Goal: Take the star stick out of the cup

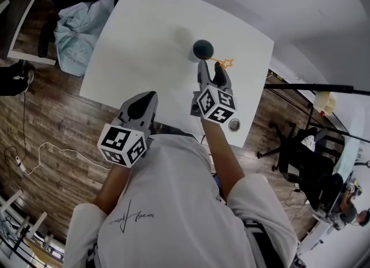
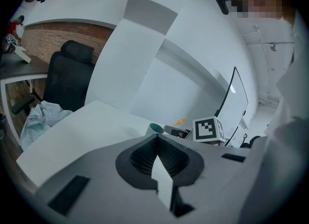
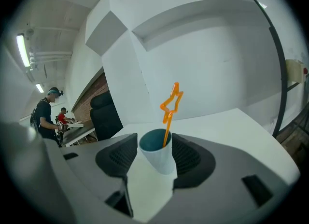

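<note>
The cup (image 3: 157,151) stands on the white table (image 1: 144,36), directly between the spread jaws of the right gripper (image 3: 155,138). The jaws flank its rim closely, though I cannot tell whether they touch it. The star stick (image 3: 170,106) stands in the cup, leaning against the rim on the side of the right-hand jaw. In the head view its star (image 1: 226,63) pokes out just beside the right gripper (image 1: 211,67). The stick is thin, glossy orange plastic topped by an open star outline. The cup is a smooth tapered tumbler, pale outside and dark teal inside. The gripper shells are matte grey and carry black ribbed pads (image 3: 116,156). The left gripper (image 2: 157,137) hangs back at the table's near edge with its jaws pressed together on nothing. A crumpled pale-blue cloth (image 1: 80,30) lies off the table's left side, over a wood-plank floor (image 1: 52,122).
</note>
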### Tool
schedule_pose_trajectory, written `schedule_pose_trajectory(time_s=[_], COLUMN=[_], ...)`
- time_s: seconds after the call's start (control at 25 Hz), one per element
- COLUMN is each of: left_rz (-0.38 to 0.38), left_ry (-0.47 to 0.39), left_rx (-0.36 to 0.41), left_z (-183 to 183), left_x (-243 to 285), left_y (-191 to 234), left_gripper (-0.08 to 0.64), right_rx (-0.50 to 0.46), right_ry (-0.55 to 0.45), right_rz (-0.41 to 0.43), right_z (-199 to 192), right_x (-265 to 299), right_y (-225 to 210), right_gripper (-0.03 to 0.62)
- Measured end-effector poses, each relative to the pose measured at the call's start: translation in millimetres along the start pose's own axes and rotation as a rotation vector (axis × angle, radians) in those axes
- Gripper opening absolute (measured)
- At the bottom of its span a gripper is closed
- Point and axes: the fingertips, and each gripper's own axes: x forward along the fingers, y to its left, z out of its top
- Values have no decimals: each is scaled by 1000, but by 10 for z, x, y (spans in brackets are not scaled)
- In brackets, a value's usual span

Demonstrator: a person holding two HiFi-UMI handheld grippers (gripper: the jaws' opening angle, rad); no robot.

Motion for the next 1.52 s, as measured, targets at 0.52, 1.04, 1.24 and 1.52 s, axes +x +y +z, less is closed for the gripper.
schedule_pose_trajectory(time_s=[0.52, 1.04, 1.24, 1.52], left_rz=[11, 8, 9, 11], left_ry=[-3, -2, -5, -21], left_rx=[-18, -27, -35, -30], left_z=[-30, -88, -118, -105], left_x=[-25, 44, 60, 46], left_y=[21, -77, -125, -175], left_gripper=[5, 5, 5, 5], right_rx=[0, -78, -99, -105], right_ry=[-48, -32, -35, -45], right_rz=[-23, -2, 13, 26], right_z=[122, 227, 270, 324], right_x=[17, -72, -103, -152], right_y=[-127, -111, -117, -109], right_gripper=[106, 28, 28, 27])
